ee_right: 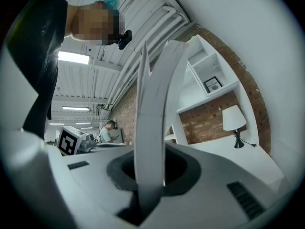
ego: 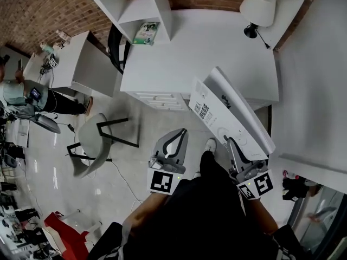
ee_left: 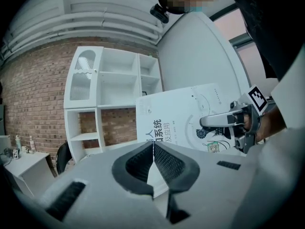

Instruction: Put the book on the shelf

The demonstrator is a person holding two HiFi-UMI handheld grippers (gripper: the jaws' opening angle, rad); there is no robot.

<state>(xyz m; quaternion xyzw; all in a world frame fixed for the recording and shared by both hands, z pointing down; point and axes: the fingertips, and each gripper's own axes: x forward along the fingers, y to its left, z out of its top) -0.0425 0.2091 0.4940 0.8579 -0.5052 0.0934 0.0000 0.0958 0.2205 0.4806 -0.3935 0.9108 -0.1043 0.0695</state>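
Note:
My right gripper [ego: 235,147] is shut on the lower edge of a large white book [ego: 227,115] and holds it tilted in the air in front of the white desk [ego: 206,53]. In the right gripper view the book [ee_right: 151,118] stands edge-on between the jaws of the right gripper [ee_right: 150,175]. My left gripper [ego: 174,140] hangs beside it to the left, shut and holding nothing. The left gripper [ee_left: 152,149] shows closed jaws, with the book's cover [ee_left: 186,116] and the right gripper [ee_left: 233,123] beyond. The white shelf unit [ego: 135,10] stands on the desk's far left.
A green-and-white book [ego: 145,32] lies in a lower shelf compartment. A white lamp [ego: 257,7] stands at the desk's far right. A black chair [ego: 115,47] and a grey chair [ego: 95,140] stand left of the desk. A person [ego: 21,96] stands far left.

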